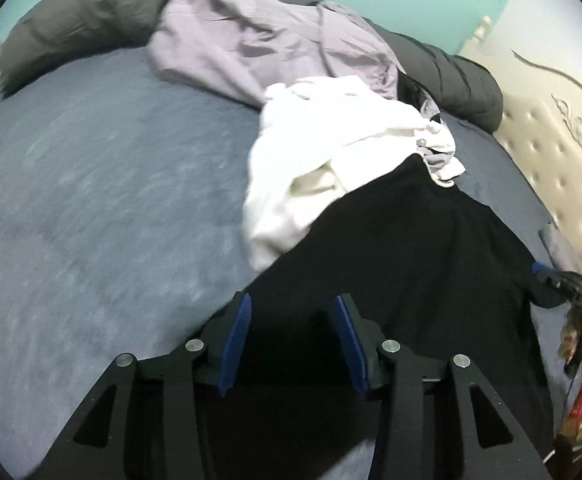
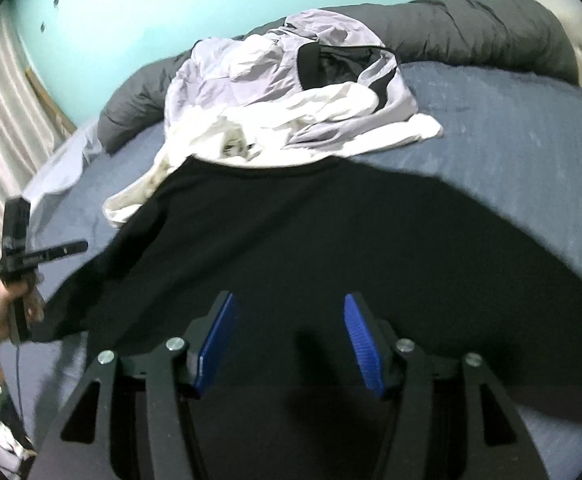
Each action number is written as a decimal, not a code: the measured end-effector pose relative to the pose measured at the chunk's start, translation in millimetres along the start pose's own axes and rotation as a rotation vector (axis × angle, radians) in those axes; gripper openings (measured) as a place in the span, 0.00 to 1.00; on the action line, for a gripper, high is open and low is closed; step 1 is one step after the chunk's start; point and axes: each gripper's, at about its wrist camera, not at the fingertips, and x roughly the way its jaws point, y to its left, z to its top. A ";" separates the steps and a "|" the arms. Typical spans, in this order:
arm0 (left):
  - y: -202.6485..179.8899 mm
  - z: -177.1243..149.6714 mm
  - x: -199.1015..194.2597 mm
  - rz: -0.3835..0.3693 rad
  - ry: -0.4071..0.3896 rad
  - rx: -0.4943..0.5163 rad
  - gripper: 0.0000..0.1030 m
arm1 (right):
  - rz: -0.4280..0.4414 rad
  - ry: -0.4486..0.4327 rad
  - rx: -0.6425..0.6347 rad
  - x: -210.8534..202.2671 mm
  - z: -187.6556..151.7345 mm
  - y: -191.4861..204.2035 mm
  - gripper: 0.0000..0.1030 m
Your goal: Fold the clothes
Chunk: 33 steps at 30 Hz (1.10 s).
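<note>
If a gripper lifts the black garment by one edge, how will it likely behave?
The black garment lies flat and limp on the blue bed cover, so it would probably drape and sag. It overlaps the white garment, so lifting may drag that along.

A spread shirt (image 2: 311,248) lies on the bed (image 2: 511,120), its far edge overlapping the clothes heap (image 2: 291,92).

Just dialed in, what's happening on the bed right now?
A person with a handheld gripper in each hand is folding laundry on the blue bedspread. A black garment lies spread out nearest them. The left gripper and right gripper both hang open above it, holding nothing. A crumpled white garment and a lilac garment wait in a pile behind it.
</note>
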 end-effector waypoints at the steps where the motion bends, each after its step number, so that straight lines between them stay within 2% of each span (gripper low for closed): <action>1: -5.6 6.3 6.9 -0.008 0.000 0.011 0.47 | -0.018 0.000 -0.003 1.8 7.2 -9.8 0.57; 5: -28.3 29.1 28.6 -0.035 -0.003 0.057 0.47 | -0.072 0.005 -0.019 11.8 35.0 -43.2 0.60; 9: -39.6 46.9 49.6 -0.003 0.006 0.081 0.47 | -0.088 0.053 -0.048 36.3 57.9 -58.7 0.63; 13: -41.3 59.8 66.2 -0.004 0.015 0.087 0.52 | -0.084 0.098 -0.106 65.5 72.6 -56.4 0.63; 16: -45.4 65.1 75.3 -0.004 0.023 0.117 0.53 | -0.126 0.131 -0.199 87.5 80.6 -44.3 0.63; 23: -49.3 68.3 90.8 -0.017 0.039 0.183 0.53 | -0.160 0.178 -0.301 127.5 91.7 -34.3 0.63; 24: -49.7 68.3 93.4 -0.015 0.045 0.192 0.52 | -0.165 0.183 -0.310 132.5 92.1 -33.5 0.63; 26: -50.9 68.2 97.6 -0.018 0.054 0.208 0.31 | -0.162 0.190 -0.327 138.9 92.7 -31.9 0.62; 27: -51.2 68.9 97.8 -0.015 0.053 0.210 0.27 | -0.161 0.188 -0.334 140.9 93.3 -31.3 0.61; 28: -51.4 70.0 97.2 -0.006 0.048 0.211 0.16 | -0.161 0.186 -0.342 142.8 94.0 -30.6 0.59; 29: -51.7 71.0 96.6 0.003 0.043 0.212 0.09 | -0.155 0.182 -0.343 143.5 95.3 -31.1 0.51; 31: -52.1 73.7 94.4 0.022 0.032 0.213 0.05 | -0.149 0.176 -0.343 144.3 97.8 -32.6 0.35; 32: -53.3 75.4 93.0 0.038 0.025 0.220 0.04 | -0.148 0.173 -0.345 144.0 98.2 -33.0 0.20; 33: -55.0 76.9 91.9 0.057 0.020 0.232 0.04 | -0.146 0.170 -0.346 143.5 98.4 -33.3 0.13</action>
